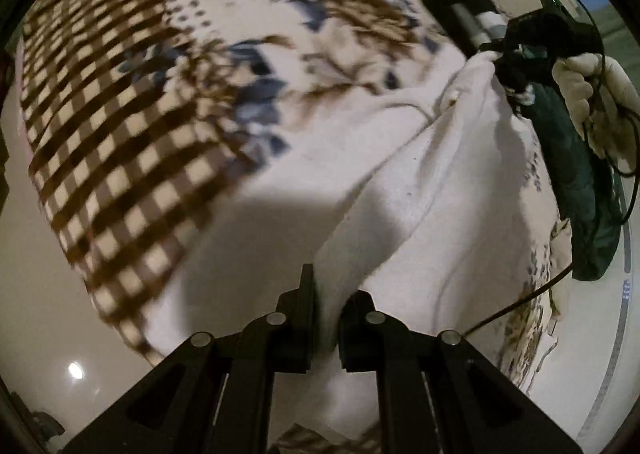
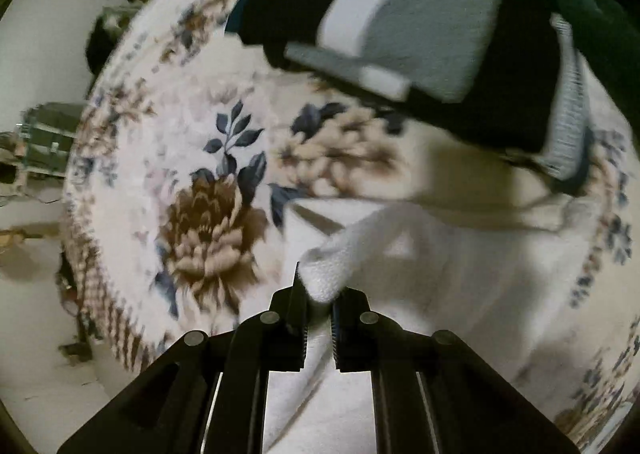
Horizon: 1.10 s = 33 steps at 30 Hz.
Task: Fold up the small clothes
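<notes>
A small white garment (image 1: 432, 190) hangs stretched between my two grippers above a floral blanket (image 1: 248, 34). My left gripper (image 1: 326, 294) is shut on one edge of the white garment. My right gripper (image 2: 318, 294) is shut on another bunched edge of the white garment (image 2: 460, 278). In the left wrist view the right gripper (image 1: 500, 54) shows at the upper right, held by a gloved hand (image 1: 588, 94), with the cloth pinched in it.
The blanket has a brown checked border (image 1: 104, 142) and brown and blue flowers (image 2: 212, 230). A folded dark garment with grey and white stripes (image 2: 432, 26) lies on it beyond the white one. Pale floor (image 2: 36, 354) surrounds the blanket; clutter stands at the far left (image 2: 44, 142).
</notes>
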Tool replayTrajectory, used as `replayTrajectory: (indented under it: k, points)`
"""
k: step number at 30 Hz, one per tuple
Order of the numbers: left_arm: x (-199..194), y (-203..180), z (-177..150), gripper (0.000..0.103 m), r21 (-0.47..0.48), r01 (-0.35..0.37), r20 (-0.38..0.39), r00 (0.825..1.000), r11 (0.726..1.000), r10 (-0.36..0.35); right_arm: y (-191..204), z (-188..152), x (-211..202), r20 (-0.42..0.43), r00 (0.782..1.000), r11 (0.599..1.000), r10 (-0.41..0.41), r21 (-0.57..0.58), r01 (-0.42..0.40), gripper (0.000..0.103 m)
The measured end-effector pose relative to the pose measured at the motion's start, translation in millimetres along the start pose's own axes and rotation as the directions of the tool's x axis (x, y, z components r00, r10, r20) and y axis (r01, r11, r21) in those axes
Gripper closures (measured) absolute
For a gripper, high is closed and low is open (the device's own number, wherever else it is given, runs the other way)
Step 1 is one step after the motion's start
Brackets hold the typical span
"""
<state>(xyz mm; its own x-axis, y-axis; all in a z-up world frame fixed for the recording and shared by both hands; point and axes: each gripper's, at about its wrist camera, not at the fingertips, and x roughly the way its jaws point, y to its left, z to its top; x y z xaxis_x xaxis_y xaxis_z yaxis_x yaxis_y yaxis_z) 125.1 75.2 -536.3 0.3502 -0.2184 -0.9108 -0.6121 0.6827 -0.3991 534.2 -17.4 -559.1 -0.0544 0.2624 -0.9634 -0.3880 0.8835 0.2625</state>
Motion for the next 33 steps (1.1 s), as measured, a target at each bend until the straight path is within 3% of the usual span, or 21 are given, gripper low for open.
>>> replayTrajectory:
  k: [5, 8, 10, 13, 15, 17, 23, 28, 30, 33]
  points:
    - [18.5, 30.6, 18.3, 0.096, 0.023, 0.028, -0.079, 0.996, 0.999, -0.027, 26.8, 16.5, 44.9, -0.032, 0.996, 0.995, -0.085, 0.041, 0.087, 0.094]
    - [25.5, 45.4, 25.4, 0.088, -0.001, 0.075, -0.149, 0.986, 0.997, -0.074, 32.9, 21.8, 64.6, -0.07, 0.992, 0.992, -0.106, 0.068, 0.11, 0.093]
    - [20.8, 57.9, 30.3, 0.068, -0.003, 0.04, -0.17, 0.985, 0.999, -0.04, 30.8, 21.4, 66.2, -0.087, 0.994, 0.991, -0.071, 0.109, 0.08, 0.08]
    - [0.3, 72.8, 34.3, 0.063, 0.02, -0.007, -0.142, 0.99, 1.0, 0.01, 24.5, 2.1, 39.6, -0.054, 0.995, 0.985, 0.081, 0.154, -0.072, 0.049]
    - [-7.3, 77.3, 37.7, 0.063, 0.041, -0.025, -0.142, 0.989, 0.999, 0.03, 16.6, -28.4, 10.0, -0.007, 0.99, 0.978, 0.143, 0.157, -0.14, 0.048]
    - [-13.1, 76.0, 38.8, 0.061, 0.077, -0.009, -0.149, 0.989, 0.997, 0.021, 8.6, -66.3, -14.1, 0.025, 0.988, 0.976, 0.153, 0.154, -0.155, 0.048]
    - [2.0, 50.0, 29.7, 0.058, 0.26, 0.049, -0.202, 0.979, 0.964, 0.005, -27.6, -231.2, -45.1, 0.055, 0.998, 0.973, 0.039, 0.227, -0.051, 0.045]
    - [33.8, 43.2, 10.6, 0.058, 0.357, 0.062, -0.263, 0.964, 0.932, 0.036, -51.2, -381.2, 3.0, -0.046, 0.992, 0.905, 0.121, 0.415, -0.091, 0.045]
    - [37.6, 43.7, 6.9, 0.054, 0.385, 0.068, -0.261, 0.965, 0.921, 0.037, -51.1, -426.0, 33.2, -0.043, 0.982, 0.863, 0.185, 0.486, -0.141, 0.045]
    - [37.8, 46.0, 4.7, 0.048, 0.405, 0.098, -0.268, 0.963, 0.909, 0.016, -48.7, -467.4, 72.5, -0.012, 0.968, 0.801, 0.252, 0.563, -0.202, 0.045]
